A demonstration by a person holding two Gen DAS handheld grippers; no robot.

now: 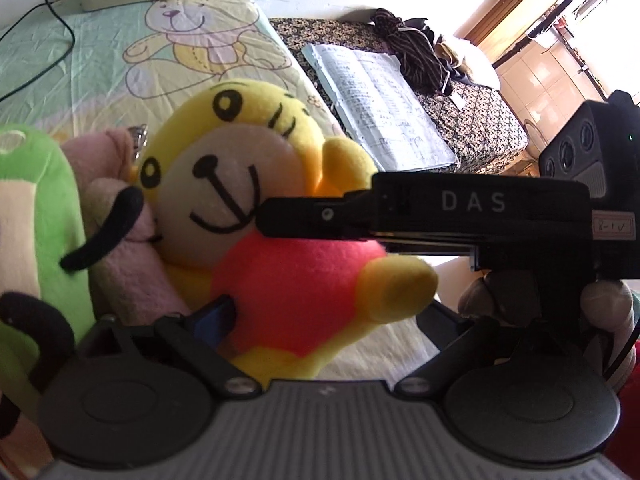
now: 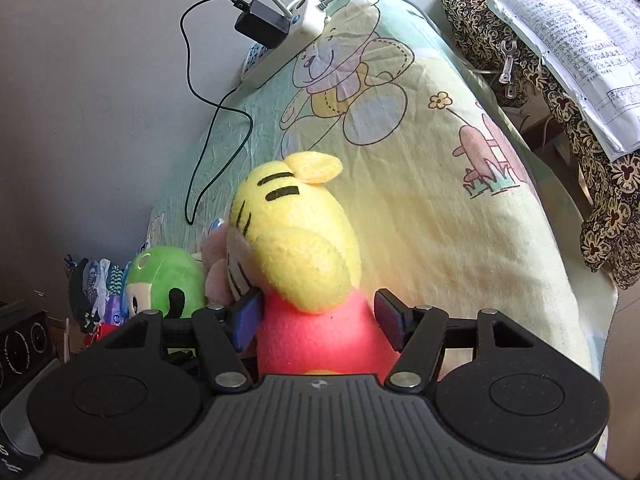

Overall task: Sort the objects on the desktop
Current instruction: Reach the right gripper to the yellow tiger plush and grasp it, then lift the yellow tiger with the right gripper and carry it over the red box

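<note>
Fingers of right gripper [image 2: 318, 320] sit either side of the yellow tiger plush [image 2: 304, 248], blue pads against its red body, gripping it. Left gripper [image 1: 320, 316] spread wide w/ the plush's red belly btwn its fingers; can't tell if pads touch. Green plush [image 2: 164, 280] & pink plush [image 1: 132, 264] lie left of the fingers

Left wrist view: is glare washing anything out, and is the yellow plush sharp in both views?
Left wrist view: the window corner is blown out white; the yellow plush is sharp, though fisheye bends the open notebook. Right wrist view: even light, no glare; plush in focus.
</note>
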